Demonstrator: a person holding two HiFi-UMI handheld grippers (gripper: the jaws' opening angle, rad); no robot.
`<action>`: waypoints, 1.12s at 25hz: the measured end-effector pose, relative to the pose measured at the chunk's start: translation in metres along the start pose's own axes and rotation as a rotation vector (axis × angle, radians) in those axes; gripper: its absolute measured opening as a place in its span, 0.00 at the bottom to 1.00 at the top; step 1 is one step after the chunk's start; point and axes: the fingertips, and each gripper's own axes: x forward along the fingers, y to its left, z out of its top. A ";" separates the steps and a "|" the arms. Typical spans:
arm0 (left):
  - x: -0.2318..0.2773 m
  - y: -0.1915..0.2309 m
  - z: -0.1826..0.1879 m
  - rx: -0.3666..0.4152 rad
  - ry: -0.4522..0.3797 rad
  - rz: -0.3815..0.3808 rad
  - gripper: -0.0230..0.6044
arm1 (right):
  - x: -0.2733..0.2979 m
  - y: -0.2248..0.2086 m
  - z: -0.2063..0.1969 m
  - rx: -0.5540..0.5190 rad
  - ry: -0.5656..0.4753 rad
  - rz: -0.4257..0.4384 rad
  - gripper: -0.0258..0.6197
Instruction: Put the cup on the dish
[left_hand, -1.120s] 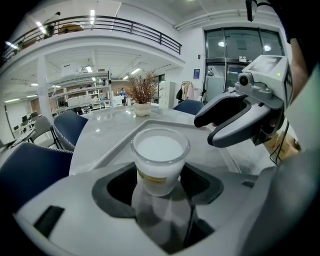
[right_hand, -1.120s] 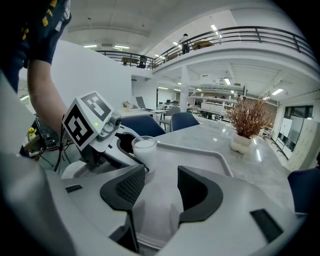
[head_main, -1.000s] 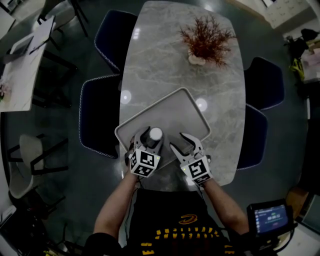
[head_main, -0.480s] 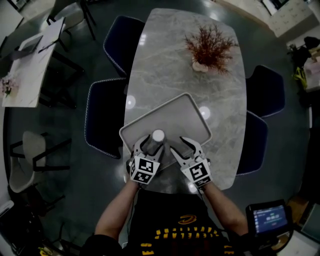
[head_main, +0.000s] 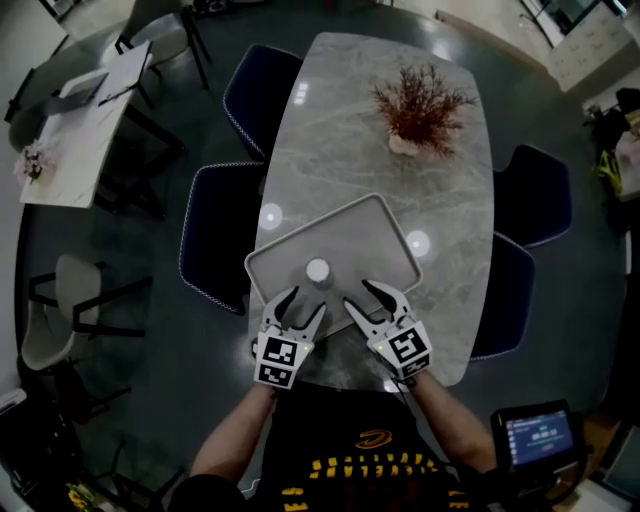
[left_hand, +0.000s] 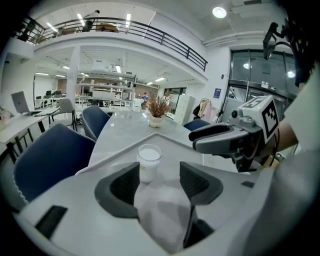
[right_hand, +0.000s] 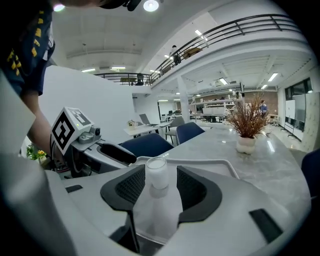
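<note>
- The cup (head_main: 318, 270), white and upright, stands on the near part of the grey dish (head_main: 352, 238), free of any grip
- The dish lies askew on the marble counter (head_main: 330, 130), near its closer end
- The left hand-held gripper (head_main: 305, 302) has its jaws wide apart and holds nothing; the cup sits just ahead of its tips, touching neither
- The right hand-held gripper (head_main: 359, 294) is likewise spread wide and empty, just beside the left one, its tips over the dish's near edge
- A reddish dried plant (head_main: 420, 100) in a pale pot stands at the counter's far end, well apart from the dish
- Dark blue chairs (head_main: 215, 235) flank the counter
</note>
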 end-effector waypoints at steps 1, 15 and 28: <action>-0.005 -0.004 0.005 -0.002 -0.018 0.000 0.41 | -0.003 0.002 0.004 0.006 -0.009 0.010 0.36; -0.041 -0.054 0.036 -0.014 -0.123 -0.005 0.04 | -0.035 0.026 0.025 0.165 -0.118 0.108 0.05; -0.073 -0.092 0.082 -0.096 -0.222 -0.024 0.04 | -0.075 0.037 0.068 0.159 -0.203 0.051 0.05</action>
